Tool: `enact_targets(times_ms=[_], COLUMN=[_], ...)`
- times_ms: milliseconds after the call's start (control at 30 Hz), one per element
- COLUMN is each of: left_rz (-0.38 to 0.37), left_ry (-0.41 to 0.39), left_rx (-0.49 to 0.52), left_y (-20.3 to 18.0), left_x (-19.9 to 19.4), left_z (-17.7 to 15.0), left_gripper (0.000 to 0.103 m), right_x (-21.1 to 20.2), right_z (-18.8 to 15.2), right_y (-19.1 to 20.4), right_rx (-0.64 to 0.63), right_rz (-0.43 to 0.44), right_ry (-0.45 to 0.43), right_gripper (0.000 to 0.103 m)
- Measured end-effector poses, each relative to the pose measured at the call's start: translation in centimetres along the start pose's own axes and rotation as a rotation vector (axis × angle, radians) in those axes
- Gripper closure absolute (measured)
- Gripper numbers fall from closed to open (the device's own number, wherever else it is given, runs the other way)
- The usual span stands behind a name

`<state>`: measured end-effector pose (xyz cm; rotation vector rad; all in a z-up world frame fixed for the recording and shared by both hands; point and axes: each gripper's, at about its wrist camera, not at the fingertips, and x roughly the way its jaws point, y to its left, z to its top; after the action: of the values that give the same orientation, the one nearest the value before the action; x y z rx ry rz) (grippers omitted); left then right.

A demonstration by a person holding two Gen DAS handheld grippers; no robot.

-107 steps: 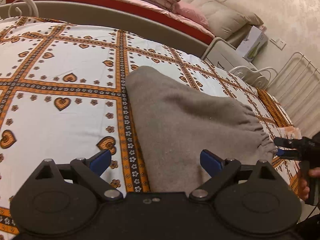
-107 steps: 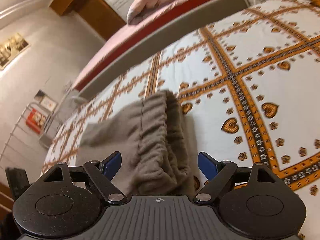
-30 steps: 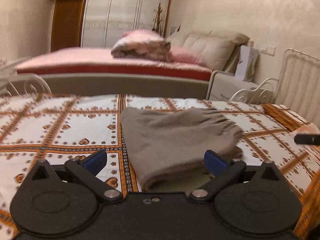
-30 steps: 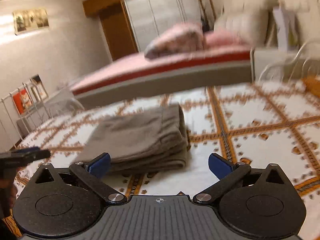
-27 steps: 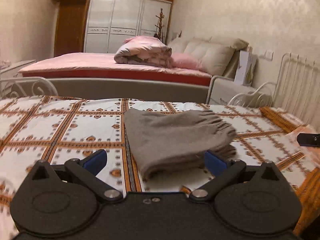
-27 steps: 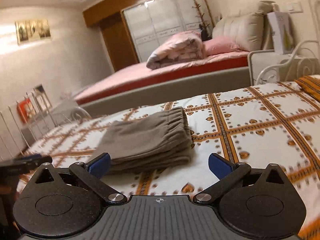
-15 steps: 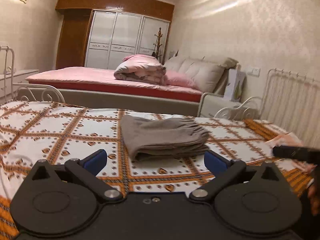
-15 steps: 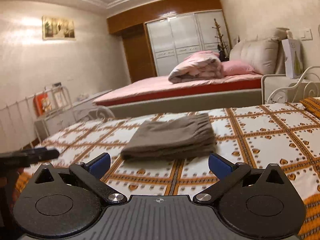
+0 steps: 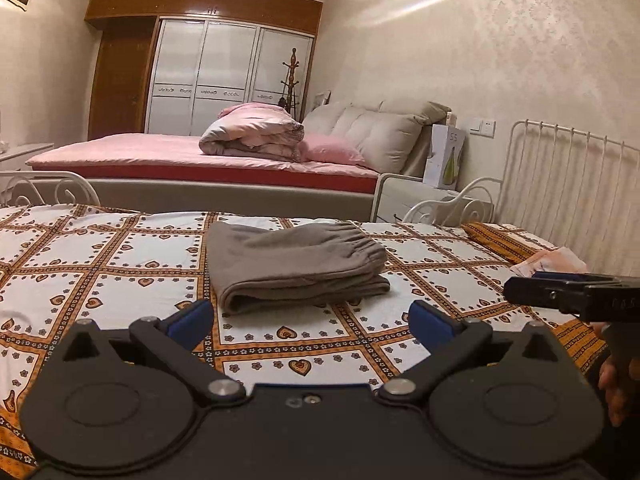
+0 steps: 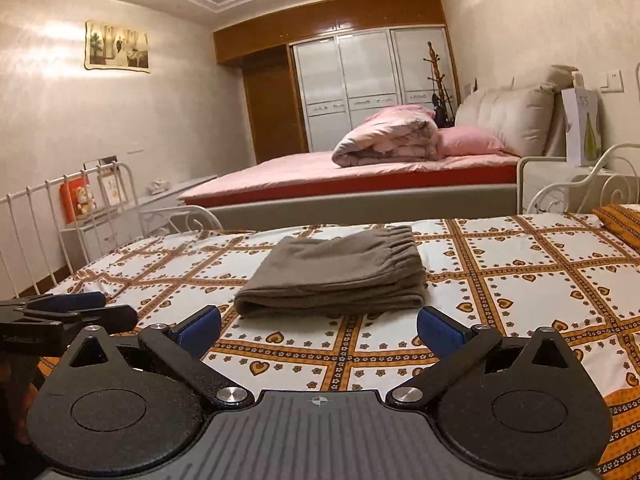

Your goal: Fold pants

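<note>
Left wrist view showed the bed (image 9: 100,248) with its heart-patterned quilt filling the foreground, and on it the pants (image 9: 294,264) lay as a compact grey stack, waistband to the right, folded edge facing the camera. By my judgement the folding itself was complete and the step in hand was pulling away; any next move would call only for a small squaring of the bundle, if that. Beyond stood a pink bed (image 9: 192,160) with a rolled duvet (image 9: 250,132), well apart and no hindrance. Nothing lay between the grippers and the pants. The left gripper (image 9: 311,316) was spread wide and empty, short of the stack; the right gripper (image 10: 318,322) likewise stood apart, holding nothing.
</note>
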<state>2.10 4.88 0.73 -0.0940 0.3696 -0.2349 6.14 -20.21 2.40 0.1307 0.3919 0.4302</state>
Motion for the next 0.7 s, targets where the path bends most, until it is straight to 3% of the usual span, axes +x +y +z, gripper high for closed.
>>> enact_targets(times_ms=[333,700], left_rz=[0.019,-0.011], left_ry=[0.004,-0.011], left_rx=[0.025,0.065], left_y=[-0.37,-0.87], left_x=[-0.13,-0.42], left_z=[-0.04,-0.10], left_gripper=[0.006,0.006], right_x=[-0.10,0.20], right_z=[-0.07,-0.11], right_y=[-0.04,0.10], right_rx=[-0.021,-0.032], right_rz=[0.009,0.015], right_ry=[-0.002,0.004], right_gripper=[0.000,0.000])
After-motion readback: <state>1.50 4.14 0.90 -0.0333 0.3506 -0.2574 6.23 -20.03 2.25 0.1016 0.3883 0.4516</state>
